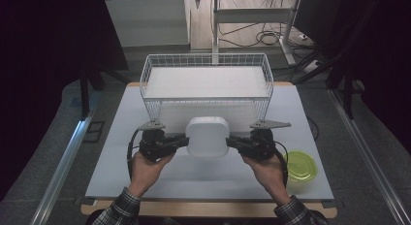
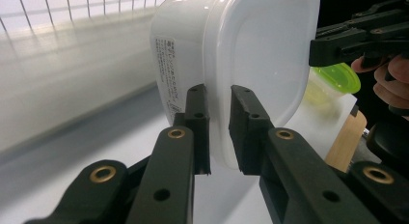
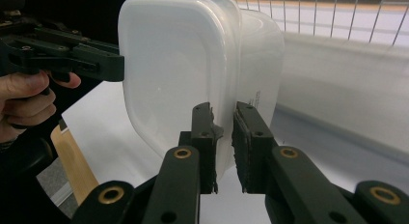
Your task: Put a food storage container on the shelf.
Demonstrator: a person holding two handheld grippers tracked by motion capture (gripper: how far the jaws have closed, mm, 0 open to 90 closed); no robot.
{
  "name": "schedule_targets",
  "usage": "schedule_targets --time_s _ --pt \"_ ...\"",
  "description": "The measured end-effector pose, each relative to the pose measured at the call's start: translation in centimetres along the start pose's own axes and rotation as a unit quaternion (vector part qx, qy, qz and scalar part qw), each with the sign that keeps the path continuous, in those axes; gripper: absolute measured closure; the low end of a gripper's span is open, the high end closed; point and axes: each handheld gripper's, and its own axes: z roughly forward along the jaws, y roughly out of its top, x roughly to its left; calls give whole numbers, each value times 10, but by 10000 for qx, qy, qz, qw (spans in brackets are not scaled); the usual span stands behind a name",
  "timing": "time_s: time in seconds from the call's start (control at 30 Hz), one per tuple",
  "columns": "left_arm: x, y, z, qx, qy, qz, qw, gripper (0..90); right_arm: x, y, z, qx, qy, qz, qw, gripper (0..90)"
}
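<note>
**Thin rim pinch on both sides: slip and tilt risk**

You're holding the white lidded container (image 1: 207,136) between both tools, above the desk (image 1: 145,137) and just in front of the wire basket (image 1: 206,84). The left gripper (image 1: 183,141) is clenching on the container's left rim; the right gripper (image 1: 231,142) is doing the same on the right rim. In the left gripper view and the right gripper view, the jaws are closing only on the thin lip where lid meets body, not around the body.

What could be going wrong from here, in my judgement:

- You're gripping smooth plastic on a narrow edge. If your hands are drifting apart or twisting unevenly, one side is likely slipping out and the container is swinging off the other.
- If the jaws are catching mostly lid, the lid may be popping off and the body dropping to the desk.
- The basket's front wall is standing close behind. Going forward without enough height, you're risking clipping its top wire.
- The green-lidded tub (image 1: 300,168) is sitting near your right hand (image 1: 264,169); a low elbow or trailing cable could be nudging it off the desk corner.
</note>
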Motion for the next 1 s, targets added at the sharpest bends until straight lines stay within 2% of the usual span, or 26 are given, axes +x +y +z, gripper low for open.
schedule_targets --time_s 0.43,1.0 --pt "-5 30 -16 -249 131 233 9993 790 6 32 -9 -232 -24 -239 9994 798" --pt "-6 75 -37 -553 238 348 9976 791 10 80 -16 -541 39 -350 9979 796"
